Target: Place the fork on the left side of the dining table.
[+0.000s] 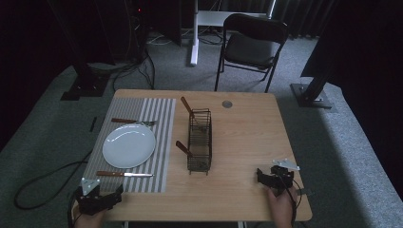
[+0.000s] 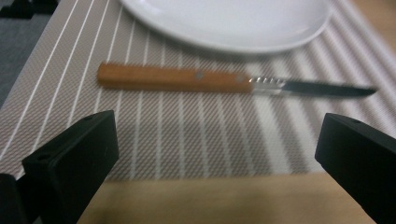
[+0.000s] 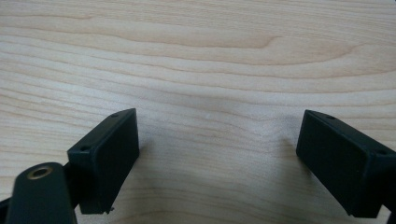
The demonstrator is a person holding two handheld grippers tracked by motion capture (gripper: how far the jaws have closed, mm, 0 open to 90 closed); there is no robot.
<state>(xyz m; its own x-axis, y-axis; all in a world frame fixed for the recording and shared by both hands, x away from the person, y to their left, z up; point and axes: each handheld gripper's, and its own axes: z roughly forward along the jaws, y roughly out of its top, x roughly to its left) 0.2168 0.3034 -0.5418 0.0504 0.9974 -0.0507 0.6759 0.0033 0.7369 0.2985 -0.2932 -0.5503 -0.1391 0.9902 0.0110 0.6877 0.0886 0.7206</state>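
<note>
The left gripper is gaping wide, empty, just short of the knife lying on the mat. The right gripper is resting spread and empty over the table.

A wooden-handled knife lies flat on the striped placemat, just beside the white plate

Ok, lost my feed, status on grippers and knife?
Left gripper open, empty. Right gripper open over bare table. Wooden-handled knife flat on striped placemat beside white plate. Nothing blocking.
</note>
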